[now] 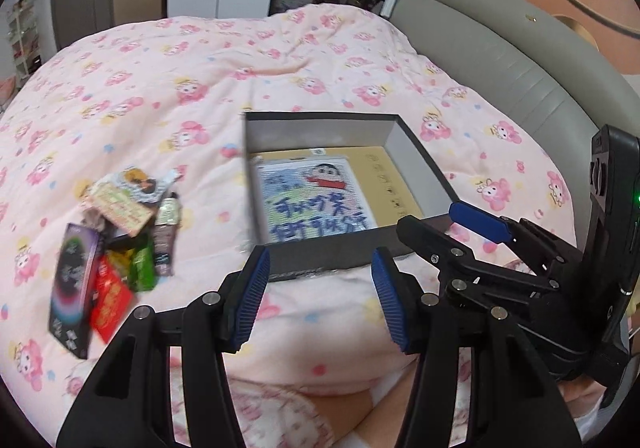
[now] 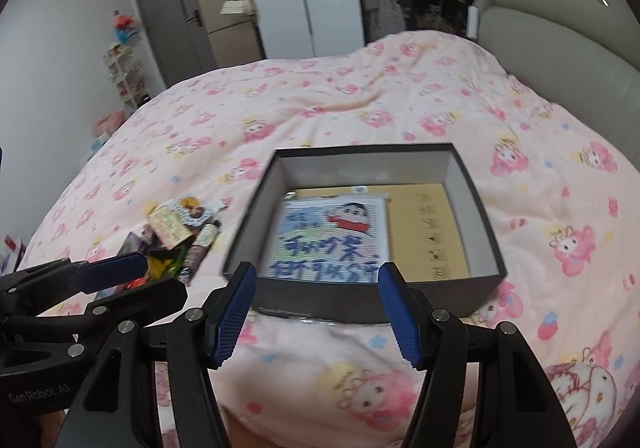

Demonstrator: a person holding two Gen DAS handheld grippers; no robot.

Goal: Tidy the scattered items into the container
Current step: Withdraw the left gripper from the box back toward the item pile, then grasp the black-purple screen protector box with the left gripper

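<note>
— Well, what is hard to see?

— Both views are blurred. The pile of small scattered packets (image 1: 116,232) on the bed is smeared: I can make out a dark purple flat box (image 1: 74,284), a red packet (image 1: 110,300), a green one (image 1: 142,266) and a pale card with a cartoon print (image 1: 124,204), but no writing on them can be read. In the right wrist view the left tool (image 2: 136,280) covers the near part of this pile (image 2: 180,236). The near wall of the open dark grey cardboard box (image 1: 332,248) hides the lower edge of the picture card with a cartoon boy and blue letters (image 1: 316,204) lying inside it.

— And where are these things from the tools?

— The box (image 2: 360,296) lies on the pink quilt with cartoon figures (image 2: 320,104), just beyond the fingertips of both tools. The pile lies to the left of the box, apart from it, and ahead and left of the left tool (image 1: 320,292).

— How do the tools stand?

— The left tool has its blue pads spread, with only quilt (image 1: 160,80) between them. The right tool (image 2: 318,312) is spread too and holds nothing; in the left view it shows at the right (image 1: 440,224), over the near right corner of the box.
</note>
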